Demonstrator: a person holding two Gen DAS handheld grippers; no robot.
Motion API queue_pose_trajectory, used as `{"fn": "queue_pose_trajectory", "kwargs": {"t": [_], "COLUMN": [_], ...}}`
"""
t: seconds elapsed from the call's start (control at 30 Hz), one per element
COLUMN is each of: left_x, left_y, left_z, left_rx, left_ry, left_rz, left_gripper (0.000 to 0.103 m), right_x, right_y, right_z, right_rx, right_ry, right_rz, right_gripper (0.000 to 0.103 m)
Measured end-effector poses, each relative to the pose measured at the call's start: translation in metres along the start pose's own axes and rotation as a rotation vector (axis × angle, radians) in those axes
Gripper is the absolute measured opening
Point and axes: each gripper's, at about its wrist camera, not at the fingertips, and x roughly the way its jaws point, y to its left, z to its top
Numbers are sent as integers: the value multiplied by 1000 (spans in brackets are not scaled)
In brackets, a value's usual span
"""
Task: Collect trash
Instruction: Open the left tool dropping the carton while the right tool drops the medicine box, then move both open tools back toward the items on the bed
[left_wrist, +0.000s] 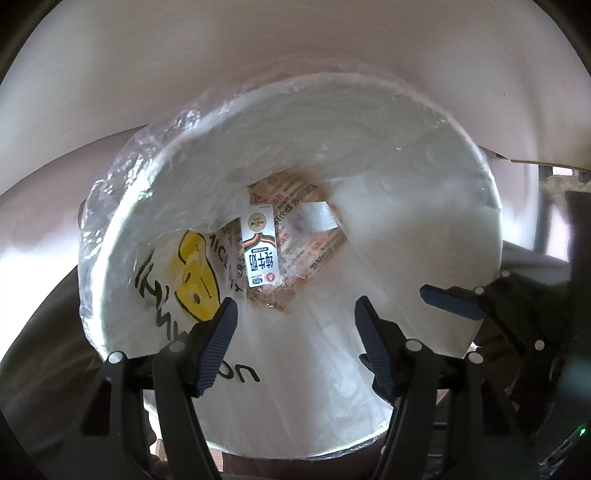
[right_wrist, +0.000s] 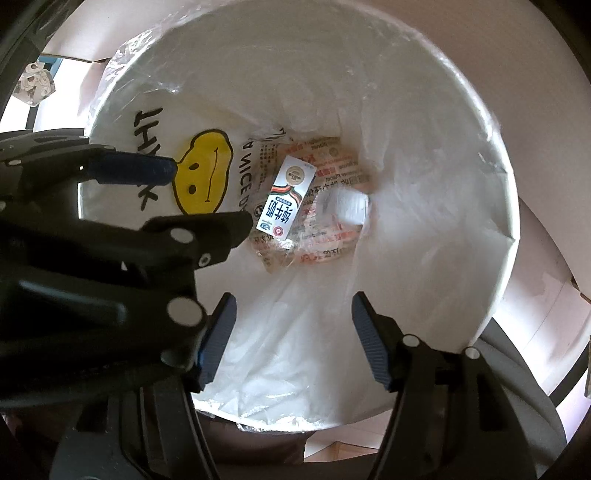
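Carton (left_wrist: 259, 249) lies at the bin's (left_wrist: 461, 155) bottom, below and between both empty, parted jaws; the drop looks finished, so the next move likely calls for fetching more trash.

Both hand-held grippers L (left_wrist: 295, 317), R (right_wrist: 291, 314) pointing down, jaws apart (empty).

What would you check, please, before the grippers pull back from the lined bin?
1. Left gripper jaws apart, nothing between them: ok.
2. Right gripper jaws apart, empty: ok.
3. Milk carton lies at the bottom of the bin: ok.
4. Plastic liner folded over the rim: ok.
5. Fingers clear of the liner: cannot tell.
6. More trash outside the bin: cannot tell.
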Motion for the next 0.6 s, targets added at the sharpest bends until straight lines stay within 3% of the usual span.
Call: {"fn": "queue_pose_trajectory", "kwargs": {"t": [0.23, 0.6], "left_x": [-16, -68], "left_y": [-3, -9], "left_z": [-12, -37], "left_rx": [11, 75], "left_ry": [-22, -127], "left_rz": [23, 90], "left_gripper": [68, 68], "right_x": [-1, -51], "right_y": [-3, 3], "right_z": [-6, -38], "right_rx": [-2, -18], "right_ry": [-28, -114], "right_rz": [-15, -66], "right_gripper": [65, 65]}}
